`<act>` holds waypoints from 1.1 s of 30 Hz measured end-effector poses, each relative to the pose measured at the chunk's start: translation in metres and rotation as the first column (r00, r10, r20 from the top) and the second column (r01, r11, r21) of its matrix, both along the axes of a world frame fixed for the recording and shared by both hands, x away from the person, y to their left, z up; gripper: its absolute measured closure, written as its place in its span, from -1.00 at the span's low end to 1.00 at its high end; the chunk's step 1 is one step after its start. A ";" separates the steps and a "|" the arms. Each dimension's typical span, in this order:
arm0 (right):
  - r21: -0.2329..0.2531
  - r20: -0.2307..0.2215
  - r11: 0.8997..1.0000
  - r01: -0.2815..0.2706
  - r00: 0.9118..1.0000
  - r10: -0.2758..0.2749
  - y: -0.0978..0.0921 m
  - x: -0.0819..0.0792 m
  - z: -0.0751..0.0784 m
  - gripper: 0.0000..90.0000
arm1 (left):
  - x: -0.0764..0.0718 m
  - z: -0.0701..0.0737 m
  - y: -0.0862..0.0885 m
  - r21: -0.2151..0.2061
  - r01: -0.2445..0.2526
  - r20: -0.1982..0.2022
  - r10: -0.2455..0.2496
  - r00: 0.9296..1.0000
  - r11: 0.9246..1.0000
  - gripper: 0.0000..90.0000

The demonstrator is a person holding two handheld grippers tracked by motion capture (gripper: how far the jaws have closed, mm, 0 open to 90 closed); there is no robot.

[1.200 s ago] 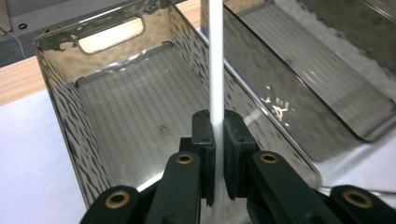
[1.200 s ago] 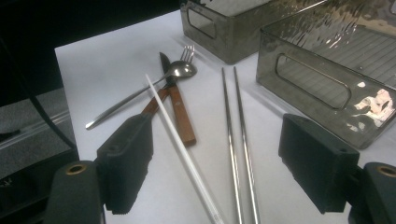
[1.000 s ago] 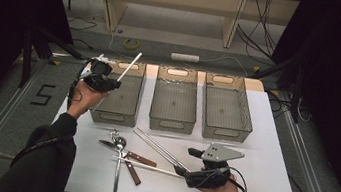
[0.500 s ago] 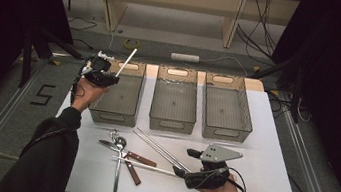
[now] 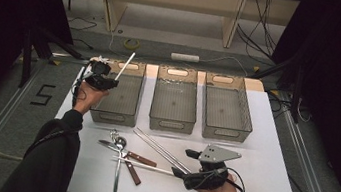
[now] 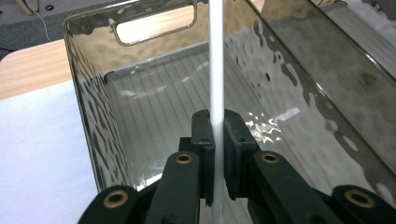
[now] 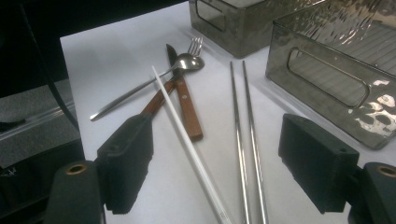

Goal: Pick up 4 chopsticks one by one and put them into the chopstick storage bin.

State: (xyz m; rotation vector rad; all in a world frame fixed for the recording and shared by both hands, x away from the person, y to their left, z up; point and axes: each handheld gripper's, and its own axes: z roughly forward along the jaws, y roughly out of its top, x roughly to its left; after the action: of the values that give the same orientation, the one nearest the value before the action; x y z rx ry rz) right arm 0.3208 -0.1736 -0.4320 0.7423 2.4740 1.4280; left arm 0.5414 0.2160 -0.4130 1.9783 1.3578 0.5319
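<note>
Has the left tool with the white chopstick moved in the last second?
Yes. The left tool, shut on the white chopstick, drifted up-view along the left bin toward its far end.

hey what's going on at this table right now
A person is sorting cutlery into bins. The left gripper is shut on a white chopstick, holding it over the left bin. The right gripper is open, low over the second white chopstick beside the metal chopsticks, spoon, fork and wooden-handled knives.
</note>
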 end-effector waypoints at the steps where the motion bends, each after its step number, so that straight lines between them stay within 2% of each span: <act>1: 0.001 0.003 1.000 -0.003 1.000 0.003 0.000 0.000 0.000 -0.39 | -0.001 -0.001 0.000 -0.016 0.000 0.003 0.000 1.000 1.000 0.75; 2: 0.002 0.002 1.000 -0.002 1.000 0.002 0.000 0.000 0.000 -0.39 | -0.002 -0.001 0.001 -0.035 -0.009 0.008 0.009 1.000 0.999 0.70; 3: -0.001 0.002 1.000 -0.004 1.000 0.004 0.000 0.000 0.000 -0.39 | -0.002 -0.001 0.001 -0.035 -0.009 0.008 0.009 1.000 0.999 0.61; 4: -0.001 0.002 1.000 -0.004 1.000 0.004 0.000 0.000 0.000 -0.39 | -0.003 -0.001 0.002 -0.055 -0.019 0.007 0.019 1.000 0.998 0.61; 5: -0.003 0.003 1.000 -0.003 1.000 0.003 0.001 0.000 0.000 -0.39 | -0.004 -0.001 0.002 -0.065 -0.015 -0.002 0.015 1.000 0.998 0.53; 7: -0.009 0.004 1.000 -0.004 1.000 0.004 0.001 0.000 0.001 -0.39 | -0.010 -0.001 -0.001 -0.056 0.007 -0.006 -0.007 1.000 0.998 0.33; 8: -0.009 0.004 1.000 -0.004 1.000 0.004 0.001 0.000 0.001 -0.39 | -0.013 0.000 -0.002 -0.065 0.012 -0.009 -0.013 1.000 0.998 0.33; 9: -0.025 0.004 1.000 -0.010 1.000 0.010 0.001 0.000 0.001 -0.37 | -0.017 0.001 -0.002 -0.079 0.019 -0.013 -0.020 1.000 0.997 0.19; 11: -0.046 -0.001 0.999 -0.020 1.000 0.020 0.003 0.000 0.001 -0.35 | -0.027 0.003 -0.004 -0.093 0.047 -0.015 -0.049 0.999 0.995 0.10; 14: -0.070 -0.004 0.997 -0.030 1.000 0.030 0.005 0.000 0.001 -0.33 | -0.046 0.006 -0.009 -0.090 0.089 0.001 -0.089 0.996 0.992 0.01; 15: -0.099 -0.006 0.994 -0.045 0.999 0.045 0.008 0.000 0.001 -0.29 | -0.059 0.008 -0.011 -0.098 0.115 0.008 -0.115 0.993 0.989 -0.07; 16: -0.099 -0.006 0.994 -0.045 0.999 0.045 0.008 0.000 0.001 -0.29 | -0.059 0.008 -0.011 -0.098 0.115 0.008 -0.115 0.993 0.989 -0.11; 17: -0.130 -0.007 0.990 -0.055 0.998 0.054 0.011 0.001 0.001 -0.26 | -0.071 0.008 -0.013 -0.127 0.133 0.022 -0.131 0.991 0.983 -0.14; 18: -0.130 -0.007 0.990 -0.055 0.998 0.054 0.011 0.001 0.001 -0.26 | -0.071 0.008 -0.013 -0.127 0.133 0.022 -0.131 0.991 0.983 -0.18; 19: -0.154 -0.023 0.985 -0.072 0.997 0.069 0.014 0.003 0.001 -0.21 | -0.076 0.009 -0.015 -0.120 0.152 0.014 -0.151 0.988 0.981 -0.24; 20: -0.154 -0.023 0.985 -0.072 0.997 0.069 0.014 0.003 0.001 -0.21 | -0.080 0.010 -0.017 -0.110 0.165 0.018 -0.164 0.986 0.980 -0.24; 21: -0.191 -0.035 0.978 -0.083 0.996 0.078 0.017 0.005 0.000 -0.17 | -0.086 0.012 -0.019 -0.106 0.178 0.034 -0.176 0.984 0.978 -0.28; 22: -0.191 -0.035 0.978 -0.083 0.996 0.078 0.017 0.005 0.000 -0.17 | -0.090 0.014 -0.019 -0.109 0.188 0.038 -0.185 0.982 0.976 -0.28; 23: -0.218 -0.055 0.971 -0.101 0.994 0.092 0.019 0.007 -0.001 -0.13 | -0.094 0.016 -0.018 -0.124 0.193 0.042 -0.190 0.981 0.973 -0.32; 24: -0.218 -0.055 0.971 -0.101 0.994 0.092 0.019 0.007 -0.001 -0.13 | -0.098 0.016 -0.018 -0.148 0.195 0.048 -0.190 0.981 0.970 -0.32; 25: -0.250 -0.073 0.962 -0.111 0.993 0.096 0.022 0.010 -0.003 -0.10 | -0.103 0.017 -0.018 -0.169 0.202 0.053 -0.196 0.979 0.965 -0.36; 26: -0.262 -0.087 0.958 -0.121 0.991 0.101 0.023 0.011 -0.003 -0.08 | -0.108 0.016 -0.018 -0.182 0.204 0.057 -0.197 0.979 0.962 -0.38; 27: -0.272 -0.104 0.953 -0.130 0.989 0.105 0.025 0.012 -0.004 -0.06 | -0.114 0.015 -0.019 -0.184 0.212 0.062 -0.204 0.977 0.960 -0.39; 28: -0.272 -0.104 0.953 -0.130 0.989 0.105 0.025 0.012 -0.004 -0.06 | -0.120 0.012 -0.021 -0.187 0.225 0.068 -0.216 0.974 0.956 -0.39; 29: -0.299 -0.127 0.943 -0.147 0.985 0.114 0.028 0.014 -0.006 -0.03 | -0.126 0.008 -0.023 -0.189 0.234 0.073 -0.224 0.972 0.954 -0.42; 30: -0.299 -0.127 0.943 -0.147 0.985 0.114 0.028 0.014 -0.006 -0.03 | -0.131 0.006 -0.024 -0.193 0.239 0.075 -0.228 0.971 0.952 -0.42; 31: -0.323 -0.136 0.931 -0.168 0.982 0.130 0.031 0.017 -0.009 0.00 | -0.137 0.002 -0.027 -0.190 0.259 0.081 -0.248 0.965 0.947 -0.45; 32: -0.323 -0.136 0.931 -0.168 0.982 0.130 0.031 0.017 -0.009 0.00 | -0.140 0.001 -0.028 -0.184 0.268 0.087 -0.256 0.963 0.946 -0.45; 33: -0.332 -0.137 0.927 -0.175 0.981 0.136 0.032 0.017 -0.009 0.00 | -0.145 -0.001 -0.030 -0.182 0.276 0.100 -0.261 0.960 0.944 -0.46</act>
State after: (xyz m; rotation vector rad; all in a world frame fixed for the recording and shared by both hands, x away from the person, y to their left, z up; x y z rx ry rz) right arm 0.3381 -0.1415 -0.4413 0.5770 2.8189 0.9753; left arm 0.3961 0.1859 -0.4144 1.9219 1.0301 0.3280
